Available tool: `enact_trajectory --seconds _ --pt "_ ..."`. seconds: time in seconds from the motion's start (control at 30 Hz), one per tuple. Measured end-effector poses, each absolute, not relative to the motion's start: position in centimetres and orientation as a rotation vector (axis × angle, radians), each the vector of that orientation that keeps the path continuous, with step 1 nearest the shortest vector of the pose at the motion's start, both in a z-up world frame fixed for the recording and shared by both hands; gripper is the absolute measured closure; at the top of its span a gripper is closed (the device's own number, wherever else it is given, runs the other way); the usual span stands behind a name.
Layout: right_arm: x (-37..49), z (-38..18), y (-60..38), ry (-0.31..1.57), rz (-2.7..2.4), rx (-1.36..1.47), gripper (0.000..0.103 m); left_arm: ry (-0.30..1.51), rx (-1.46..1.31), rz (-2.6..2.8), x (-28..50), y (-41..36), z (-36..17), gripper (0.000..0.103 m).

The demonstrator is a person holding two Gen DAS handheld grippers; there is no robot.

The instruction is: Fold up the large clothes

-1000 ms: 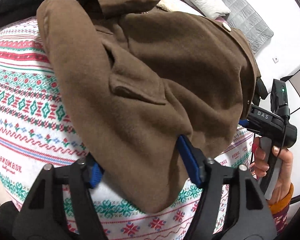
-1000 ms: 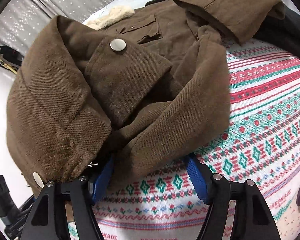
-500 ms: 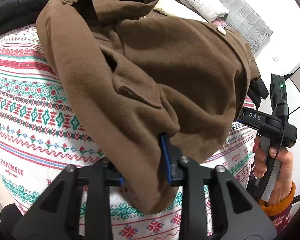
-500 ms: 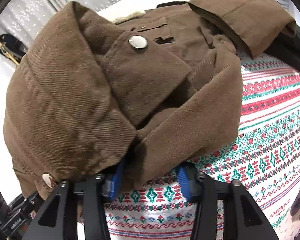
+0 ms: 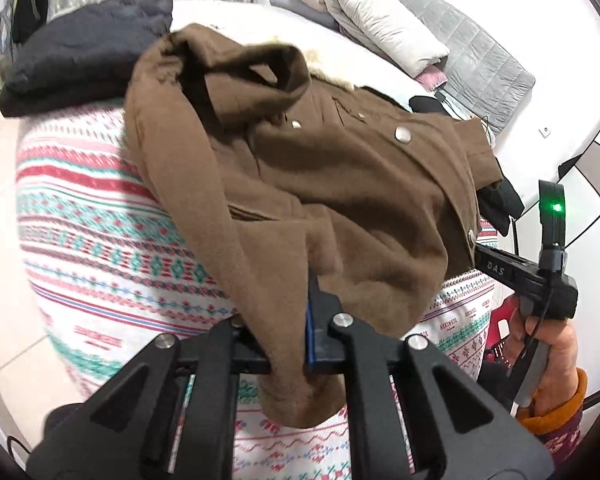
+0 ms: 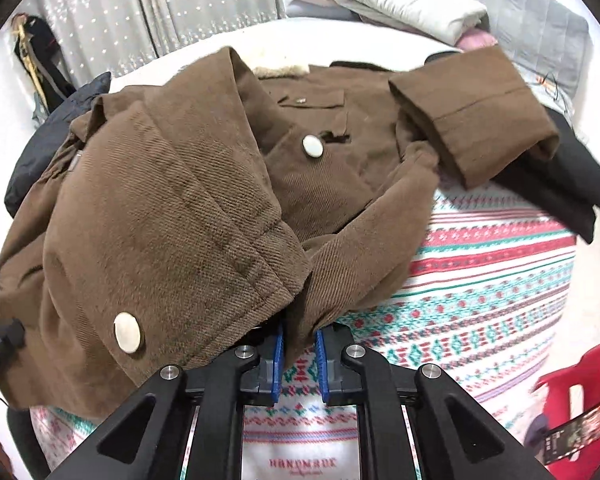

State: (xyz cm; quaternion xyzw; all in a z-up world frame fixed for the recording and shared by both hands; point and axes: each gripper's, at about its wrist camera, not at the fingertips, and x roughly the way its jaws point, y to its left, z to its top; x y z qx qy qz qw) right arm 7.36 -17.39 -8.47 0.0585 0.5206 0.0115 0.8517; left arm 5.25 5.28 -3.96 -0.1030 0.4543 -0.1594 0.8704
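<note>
I am pinching the brown jacket (image 5: 340, 208), bunched over the patterned blanket (image 5: 100, 240), with both the left gripper (image 5: 288, 344) and right gripper (image 6: 298, 346) closing on what looks like its hem, keeping my hands level.

"DAS" in pale letters on the black body of the right hand-held gripper (image 5: 485, 261). The patterned blanket (image 6: 480, 292) has small red print, looks like "HANDMADE", mirrored in one view.
</note>
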Motion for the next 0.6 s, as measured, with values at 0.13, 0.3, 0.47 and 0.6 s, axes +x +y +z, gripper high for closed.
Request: enact_trajectory --seconds 0.13,0.3,0.47,0.6 --pt "5.9 -5.7 -20.7 1.092 0.045 0.127 0.092 0.934 -0.156 -0.304 5.0 6.3 -2.0 0.092" --pt "5.5 -3.8 -25.6 1.089 0.029 0.127 0.093 0.924 -0.074 -0.246 4.7 6.9 -0.6 0.092" --pt "5.7 -3.4 -28.8 1.087 -0.086 0.004 0.095 0.93 0.008 -0.2 4.3 7.0 -1.4 0.092" --pt "5.7 -4.5 -31.7 1.1 -0.262 -0.105 0.098 0.915 0.142 -0.145 4.0 6.0 -2.2 0.091"
